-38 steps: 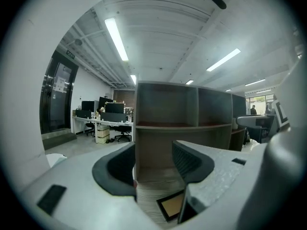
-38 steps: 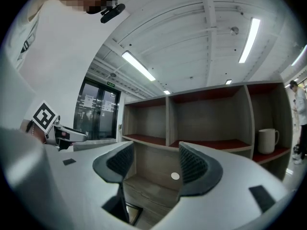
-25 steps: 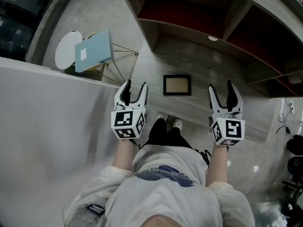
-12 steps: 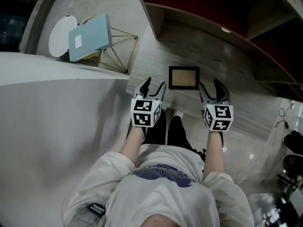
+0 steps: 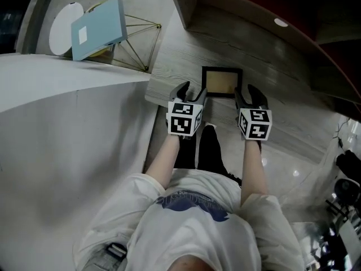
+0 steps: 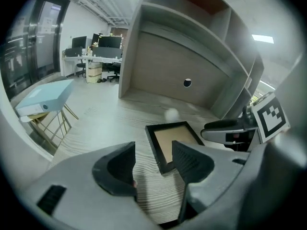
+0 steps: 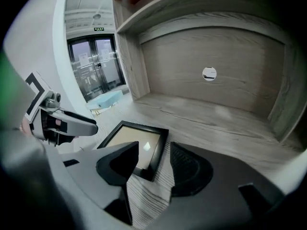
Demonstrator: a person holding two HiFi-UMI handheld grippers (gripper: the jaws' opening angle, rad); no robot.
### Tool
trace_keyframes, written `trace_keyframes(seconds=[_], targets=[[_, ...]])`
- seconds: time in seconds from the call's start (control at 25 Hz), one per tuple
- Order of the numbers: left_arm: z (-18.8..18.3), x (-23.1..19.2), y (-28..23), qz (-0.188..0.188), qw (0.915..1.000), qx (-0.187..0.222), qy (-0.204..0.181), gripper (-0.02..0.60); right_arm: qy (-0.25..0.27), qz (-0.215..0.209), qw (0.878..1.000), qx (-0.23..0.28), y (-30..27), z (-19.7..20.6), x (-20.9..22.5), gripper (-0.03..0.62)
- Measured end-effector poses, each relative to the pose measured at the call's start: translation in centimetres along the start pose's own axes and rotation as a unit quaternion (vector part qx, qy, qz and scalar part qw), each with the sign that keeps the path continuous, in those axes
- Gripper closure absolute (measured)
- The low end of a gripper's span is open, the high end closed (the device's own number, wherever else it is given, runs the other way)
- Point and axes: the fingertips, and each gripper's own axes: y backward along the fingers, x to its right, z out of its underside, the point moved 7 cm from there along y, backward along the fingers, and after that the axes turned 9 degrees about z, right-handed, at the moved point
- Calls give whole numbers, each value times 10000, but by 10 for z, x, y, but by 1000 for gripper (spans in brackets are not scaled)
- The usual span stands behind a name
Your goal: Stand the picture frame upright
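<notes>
Approach step: my left gripper (image 5: 192,92), jaws wide and empty, and my right gripper (image 5: 246,92), jaws just narrowed but with nothing between them, flank the black-rimmed, tan-faced rectangular picture frame (image 5: 222,82) lying flat near the grey wood-grain shelf's (image 5: 180,55) front edge; next, presumably, I grip its near corners and tilt it up.

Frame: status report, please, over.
Left hand-held gripper open at frame corner. Right hand-held gripper: jaws just narrowed, frame corner between, ungripped. Frame flat on shelf. Nothing in way.
</notes>
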Motion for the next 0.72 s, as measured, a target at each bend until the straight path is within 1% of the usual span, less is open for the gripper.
trace_keyframes(seconds=[0.28, 0.56, 0.72], targets=[[7, -2, -20, -91, 9998, -163, -22, 359, -41, 74, 9995, -313, -22, 16, -4, 398], [12, -1, -36, -51, 9996, -288, 35, 359, -99, 86, 9991, -392, -32, 16, -7, 405], [11, 0, -39, -142, 9991, -403, 54, 360, -139, 43, 9991, -409, -33, 15, -6, 410]])
